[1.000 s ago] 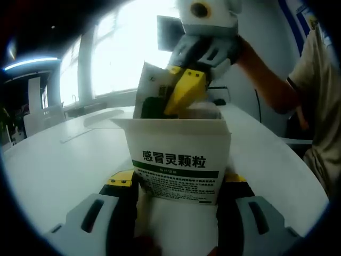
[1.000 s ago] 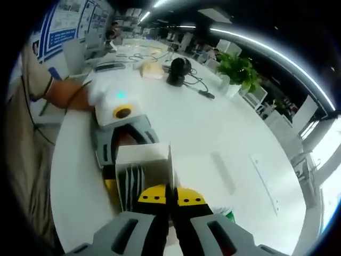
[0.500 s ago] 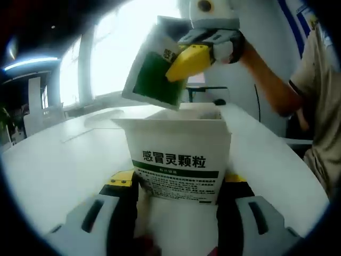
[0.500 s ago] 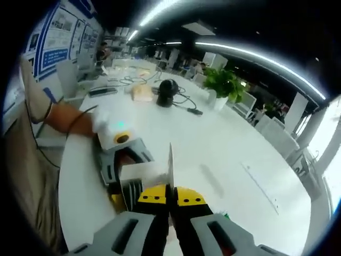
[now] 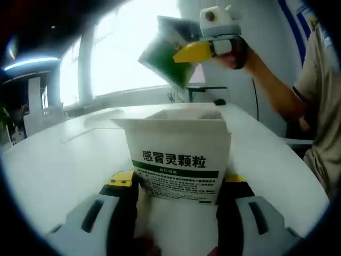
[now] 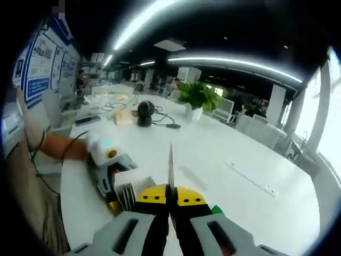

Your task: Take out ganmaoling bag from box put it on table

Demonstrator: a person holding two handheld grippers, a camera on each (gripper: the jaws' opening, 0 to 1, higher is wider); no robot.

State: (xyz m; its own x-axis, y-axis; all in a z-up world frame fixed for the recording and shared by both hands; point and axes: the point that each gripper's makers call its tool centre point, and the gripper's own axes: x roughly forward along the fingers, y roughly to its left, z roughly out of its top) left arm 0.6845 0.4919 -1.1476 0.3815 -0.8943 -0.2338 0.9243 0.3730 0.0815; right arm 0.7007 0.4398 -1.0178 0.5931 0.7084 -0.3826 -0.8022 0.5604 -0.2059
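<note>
A white ganmaoling box (image 5: pixel 178 160) with a green band and an open top stands upright on the white table (image 5: pixel 58 160). My left gripper (image 5: pixel 178 186) is shut on its lower sides. High above the box my right gripper (image 5: pixel 205 50) is shut on a green and white bag (image 5: pixel 165 56), which hangs tilted and clear of the box. In the right gripper view the bag (image 6: pixel 170 162) shows edge-on as a thin strip between the closed yellow jaws of my right gripper (image 6: pixel 170 197). The box (image 6: pixel 130 188) and the left gripper (image 6: pixel 106 168) lie below to the left.
A person's arm (image 5: pixel 272 88) holds the right gripper; another hand (image 6: pixel 61 149) holds the left one. Far along the white table (image 6: pixel 229 186) stand a potted plant (image 6: pixel 197 97), a black round device (image 6: pixel 145 111) with cables, and a tan object (image 6: pixel 122 118).
My right gripper has pulled the bag up out of the box and carried it higher and to the right. The box and my left gripper have stayed still.
</note>
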